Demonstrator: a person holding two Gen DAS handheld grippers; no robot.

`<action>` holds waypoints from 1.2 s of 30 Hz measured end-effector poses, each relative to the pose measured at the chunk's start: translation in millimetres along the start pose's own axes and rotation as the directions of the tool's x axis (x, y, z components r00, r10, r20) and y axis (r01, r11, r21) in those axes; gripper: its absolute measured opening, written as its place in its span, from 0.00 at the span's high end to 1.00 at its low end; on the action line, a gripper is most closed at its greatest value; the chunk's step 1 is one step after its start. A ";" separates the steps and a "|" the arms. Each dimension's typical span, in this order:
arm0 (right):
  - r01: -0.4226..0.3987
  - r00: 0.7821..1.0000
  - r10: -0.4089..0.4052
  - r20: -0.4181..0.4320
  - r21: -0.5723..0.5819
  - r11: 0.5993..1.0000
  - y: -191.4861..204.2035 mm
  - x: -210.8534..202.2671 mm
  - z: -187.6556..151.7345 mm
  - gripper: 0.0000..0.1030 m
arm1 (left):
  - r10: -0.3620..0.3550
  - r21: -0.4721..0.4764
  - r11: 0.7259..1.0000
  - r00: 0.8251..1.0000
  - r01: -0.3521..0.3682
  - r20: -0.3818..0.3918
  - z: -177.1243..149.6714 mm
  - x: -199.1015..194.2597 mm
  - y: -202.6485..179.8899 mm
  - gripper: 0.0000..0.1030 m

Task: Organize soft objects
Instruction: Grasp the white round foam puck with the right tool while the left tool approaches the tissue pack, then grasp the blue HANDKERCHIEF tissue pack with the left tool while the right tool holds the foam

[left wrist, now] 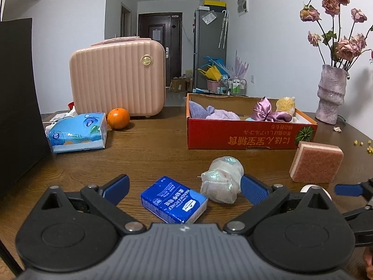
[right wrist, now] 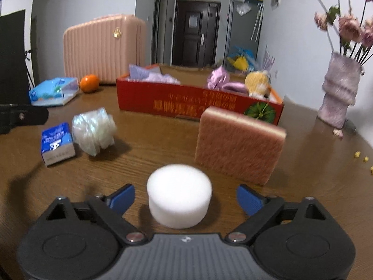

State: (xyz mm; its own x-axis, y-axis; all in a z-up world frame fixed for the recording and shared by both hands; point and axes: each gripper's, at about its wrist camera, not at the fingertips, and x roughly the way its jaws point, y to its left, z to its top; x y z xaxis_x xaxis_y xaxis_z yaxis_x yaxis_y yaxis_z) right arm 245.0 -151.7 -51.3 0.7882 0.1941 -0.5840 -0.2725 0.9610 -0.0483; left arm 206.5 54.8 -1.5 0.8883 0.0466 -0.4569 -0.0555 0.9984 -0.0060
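A white round foam puff (right wrist: 179, 194) sits on the wooden table between the wide-apart fingers of my right gripper (right wrist: 185, 198); the blue pads (right wrist: 248, 199) stand clear of it. A pink scouring sponge (right wrist: 240, 143) stands on edge just behind it. My left gripper (left wrist: 185, 190) is open around a blue handkerchief pack (left wrist: 173, 200), with a crumpled clear plastic wad (left wrist: 222, 182) against its right pad (left wrist: 253, 190). The red cardboard box (left wrist: 247, 136) behind holds purple cloths, a satin bow and a yellow plush.
A pink ribbed case (left wrist: 117, 77), an orange (left wrist: 118, 118) and a blue tissue pack (left wrist: 78, 131) stand at the back left. A vase of dried roses (left wrist: 331, 94) is at the right. A black panel (left wrist: 18, 98) fills the left edge. Yellow crumbs (right wrist: 361, 158) lie near the table's right rim.
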 end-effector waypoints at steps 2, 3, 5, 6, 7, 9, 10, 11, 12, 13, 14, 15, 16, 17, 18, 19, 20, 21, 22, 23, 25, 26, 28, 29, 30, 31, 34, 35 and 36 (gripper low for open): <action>-0.007 1.000 0.007 -0.010 -0.002 1.000 1.3 3.7 0.4 0.13 | 0.000 -0.001 1.000 1.000 0.000 0.001 -0.4 -0.4 0.4 0.00; -0.013 1.000 0.013 -0.015 -0.004 1.000 2.2 5.5 1.0 0.15 | 0.000 -0.001 1.000 1.000 0.000 0.000 -0.4 -0.3 0.4 0.00; -0.017 0.999 0.017 -0.027 -0.008 1.000 3.7 10.0 2.5 0.22 | 0.002 -0.004 1.000 1.000 -0.002 -0.004 -0.4 0.7 0.7 0.00; -0.017 0.999 0.016 -0.037 -0.009 1.000 4.1 13.3 3.5 0.23 | 0.004 -0.004 1.000 1.000 -0.004 -0.007 -0.4 1.7 0.6 0.00; -0.019 0.999 0.019 -0.046 -0.007 1.000 4.1 16.2 4.3 0.25 | 0.006 -0.004 1.000 1.000 -0.006 -0.011 -0.3 2.7 0.4 0.00; -0.032 0.998 0.032 -0.046 0.008 0.999 2.5 18.3 6.3 0.32 | 0.007 -0.005 1.000 1.000 -0.007 -0.013 -0.2 2.9 0.6 0.00; -0.036 0.998 0.036 -0.045 0.013 0.999 1.6 18.9 7.0 0.36 | 0.007 -0.005 1.000 1.000 -0.007 -0.012 -0.1 3.0 0.6 0.00; -0.042 0.998 0.043 -0.044 0.022 0.999 0.4 18.8 7.3 0.43 | 0.007 -0.006 1.000 1.000 -0.007 -0.012 0.0 3.3 0.6 0.00; -0.045 0.998 0.047 -0.043 0.027 0.999 -0.7 18.6 7.7 0.44 | 0.006 -0.006 1.000 1.000 -0.006 -0.013 -0.1 3.4 0.6 0.00; -0.046 0.998 0.047 -0.043 0.031 0.998 -1.2 18.5 7.6 0.44 | 0.007 -0.005 1.000 1.000 -0.007 -0.013 -0.1 3.4 0.6 0.00; -0.045 0.998 0.046 -0.043 0.032 0.998 -1.9 18.8 8.0 0.45 | 0.007 -0.005 1.000 1.000 -0.007 -0.014 -0.1 3.1 0.4 0.00; -0.045 0.998 0.047 -0.042 0.032 0.998 -1.8 18.6 7.9 0.45 | 0.007 -0.005 1.000 1.000 -0.007 -0.014 -0.1 3.2 0.4 0.00; -0.045 0.998 0.047 -0.040 0.031 0.998 -1.7 18.3 7.7 0.46 | 0.008 -0.005 1.000 1.000 -0.008 -0.013 -0.1 3.2 0.5 0.00; -0.045 0.998 0.046 -0.035 0.030 0.999 -1.6 17.3 7.4 0.46 | 0.008 -0.005 1.000 1.000 -0.008 -0.013 -0.1 3.2 0.6 0.00; -0.044 0.999 0.045 -0.029 0.030 0.999 -1.7 16.2 7.6 0.46 | 0.007 -0.006 1.000 1.000 -0.007 -0.013 -0.1 3.2 0.6 0.00; -0.044 0.999 0.045 -0.018 0.032 0.999 -2.2 14.2 7.8 0.46 | 0.007 -0.006 1.000 1.000 -0.007 -0.013 -0.1 3.2 0.5 0.00; -0.043 0.999 0.044 -0.009 0.035 0.998 -3.0 12.4 7.9 0.47 | 0.007 -0.005 1.000 1.000 -0.007 -0.014 -0.1 3.3 0.5 0.00; -0.041 0.999 0.041 0.001 0.039 0.998 -3.7 11.0 8.3 0.47 | 0.008 -0.005 1.000 1.000 -0.008 -0.014 -0.1 3.3 0.5 0.00; -0.036 0.999 0.035 0.012 0.046 0.998 -5.2 9.0 8.6 0.47 | 0.008 -0.005 1.000 1.000 -0.008 -0.015 -0.2 3.5 0.6 0.00; -0.031 0.999 0.030 0.021 0.050 0.998 -6.3 7.4 8.9 0.47 | 0.008 -0.005 1.000 1.000 -0.008 -0.016 -0.4 3.8 0.6 0.00; -0.019 0.999 0.016 0.044 0.068 0.998 -10.6 2.8 9.7 0.47 | 0.009 -0.005 1.000 1.000 -0.009 -0.015 -0.3 3.9 0.7 0.00; -0.015 0.999 0.012 0.052 0.076 0.997 -12.9 1.0 10.1 0.47 | 0.008 -0.006 1.000 1.000 -0.008 -0.016 -0.3 3.9 0.7 0.00; -0.002 0.998 -0.004 0.070 0.091 0.996 -17.0 -2.3 10.7 0.47 | 0.008 -0.006 1.000 1.000 -0.009 -0.016 -0.3 4.0 0.6 0.00; 0.004 0.997 -0.011 0.076 0.096 0.995 -18.7 -3.7 11.4 0.47 | 0.008 -0.007 1.000 1.000 -0.008 -0.018 -0.5 4.6 0.9 0.00; 0.011 0.996 -0.020 0.089 0.102 0.995 -20.4 -6.0 11.7 0.47 | 0.006 -0.010 1.000 1.000 -0.006 -0.019 -0.7 5.2 1.5 0.00; 0.014 0.995 -0.025 0.101 0.106 0.994 -21.6 -8.2 11.9 0.47 | 0.005 -0.014 1.000 1.000 -0.005 -0.021 -1.1 6.1 2.4 0.00; 0.024 0.991 -0.039 0.130 0.114 0.993 -24.9 -13.5 12.5 0.47 | 0.005 -0.017 1.000 0.999 -0.006 -0.032 -1.3 9.5 3.4 0.00; 0.029 0.989 -0.045 0.138 0.116 0.993 -26.0 -15.2 12.7 0.47 | 0.007 -0.015 1.000 0.999 -0.008 -0.035 -1.4 10.8 4.1 0.00; 0.034 0.988 -0.051 0.144 0.118 0.992 -25.7 -16.2 12.4 0.47 | 0.010 -0.012 1.000 0.999 -0.011 -0.036 -1.7 11.6 4.9 0.00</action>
State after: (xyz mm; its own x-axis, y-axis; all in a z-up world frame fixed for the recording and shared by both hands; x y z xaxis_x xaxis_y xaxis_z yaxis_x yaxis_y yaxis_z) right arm 246.2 -177.1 -30.5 0.8722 0.1713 -0.4582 -0.1787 0.9835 0.0275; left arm 215.8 60.1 -8.4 0.8705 0.0556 -0.4890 -0.0702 0.9975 -0.0115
